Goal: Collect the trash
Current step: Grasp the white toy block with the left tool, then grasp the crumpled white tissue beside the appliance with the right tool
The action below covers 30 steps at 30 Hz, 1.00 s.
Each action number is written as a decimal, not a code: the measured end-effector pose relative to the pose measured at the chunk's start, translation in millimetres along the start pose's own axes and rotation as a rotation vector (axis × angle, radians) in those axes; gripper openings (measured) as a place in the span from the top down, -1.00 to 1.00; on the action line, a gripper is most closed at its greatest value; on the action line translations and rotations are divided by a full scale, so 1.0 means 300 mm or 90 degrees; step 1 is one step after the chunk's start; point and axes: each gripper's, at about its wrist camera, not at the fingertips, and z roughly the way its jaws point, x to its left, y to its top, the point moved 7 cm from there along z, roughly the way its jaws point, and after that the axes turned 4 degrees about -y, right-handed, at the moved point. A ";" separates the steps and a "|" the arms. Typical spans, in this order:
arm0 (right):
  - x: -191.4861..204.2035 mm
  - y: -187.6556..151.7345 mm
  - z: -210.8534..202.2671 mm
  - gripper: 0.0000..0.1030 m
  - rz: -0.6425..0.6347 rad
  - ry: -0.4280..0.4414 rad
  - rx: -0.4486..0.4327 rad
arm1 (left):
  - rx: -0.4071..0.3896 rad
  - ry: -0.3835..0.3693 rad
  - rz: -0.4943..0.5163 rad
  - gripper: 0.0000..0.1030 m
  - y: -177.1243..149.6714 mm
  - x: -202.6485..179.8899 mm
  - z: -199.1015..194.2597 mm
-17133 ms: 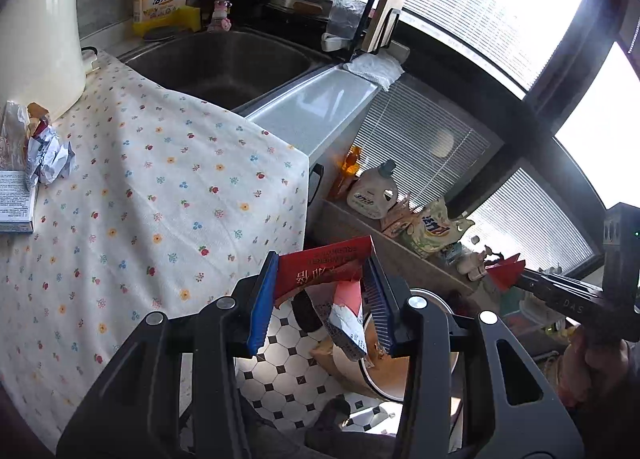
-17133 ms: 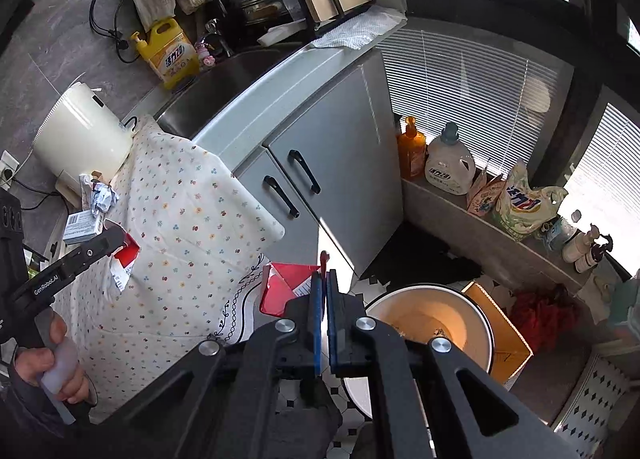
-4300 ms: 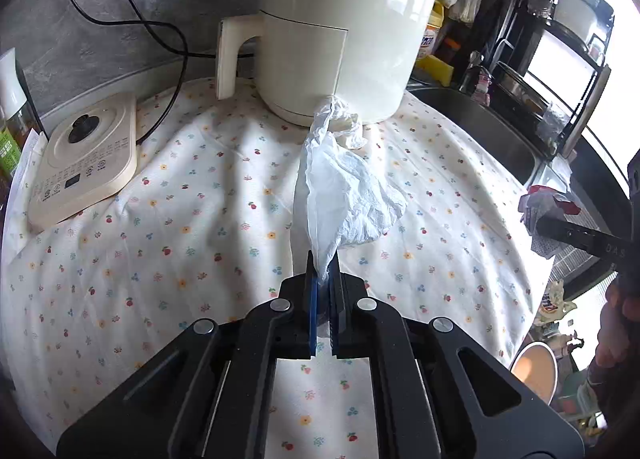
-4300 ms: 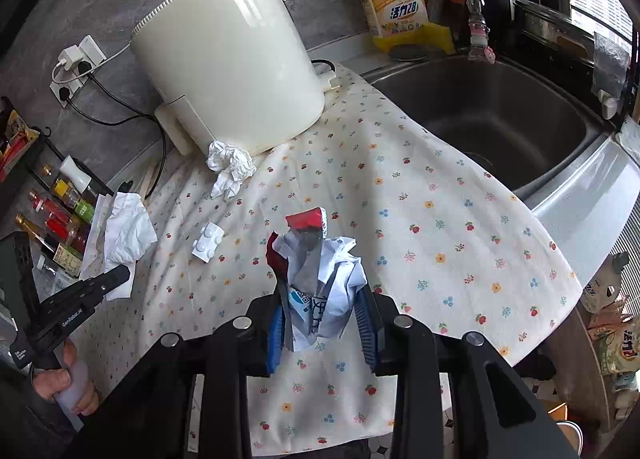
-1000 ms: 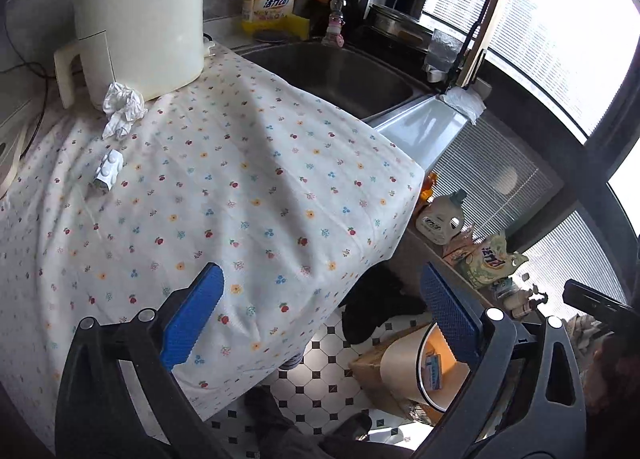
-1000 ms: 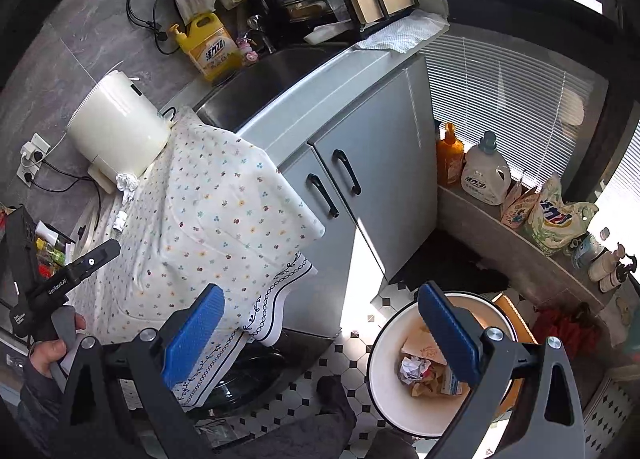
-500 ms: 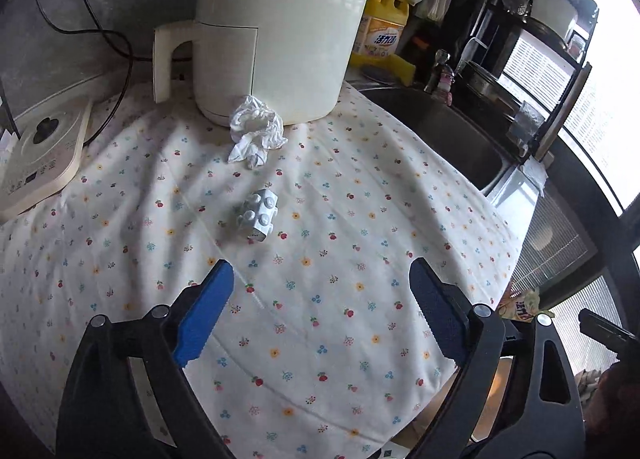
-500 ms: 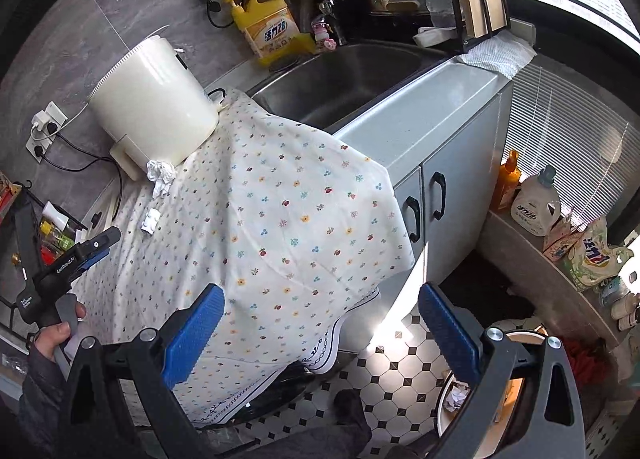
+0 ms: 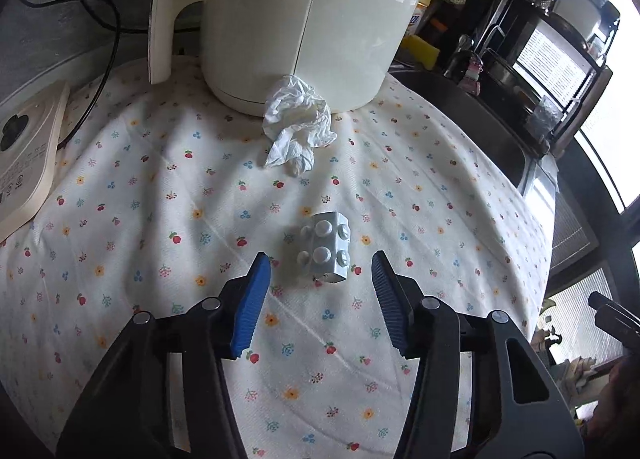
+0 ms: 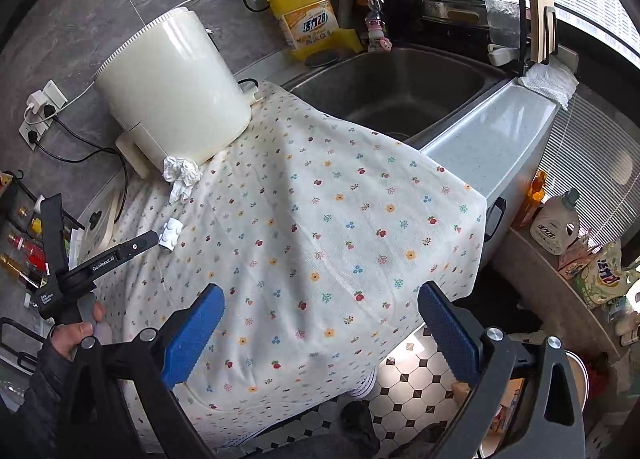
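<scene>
While a flowered cloth [image 10: 320, 227] covered the counter and hung over its front edge, a big cream appliance [image 10: 172, 87] stood at the back edge, and a steel sink [image 10: 400, 87] lay just beyond the cloth's far side. Behind the sink stood a yellow jug [image 10: 310, 19] whose label carried Chinese characters and the figure 28; on the low ledge by the window a white bottle [image 10: 554, 225] bore a label too small to read. The left gripper [image 9: 320, 275], marked "GenRobot.AI" on its arm, had just been closing, and its blue pads stood half apart and empty, either side of a small grey blister pack [image 9: 323, 247] without touching it. The right gripper [image 10: 320, 323] was spread wide, holding nothing, above the cloth's front edge. A crumpled white tissue [image 9: 298, 131] lay against the appliance's base, near the pack, with nothing between them.
</scene>
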 end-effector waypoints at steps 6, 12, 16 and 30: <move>0.031 0.013 0.035 -0.85 -0.013 -0.003 0.015 | 0.028 0.001 0.009 0.06 -0.005 -0.010 0.079; 0.077 0.069 0.107 -0.85 -0.034 0.020 0.029 | 0.032 0.028 0.039 0.42 0.003 -0.017 0.104; 0.160 0.124 0.189 -0.85 -0.073 0.055 0.044 | 0.006 0.044 0.022 0.46 0.037 0.016 0.050; 0.558 0.286 0.401 -0.76 -0.225 0.182 0.066 | -0.090 0.154 -0.131 0.48 0.072 0.290 -0.231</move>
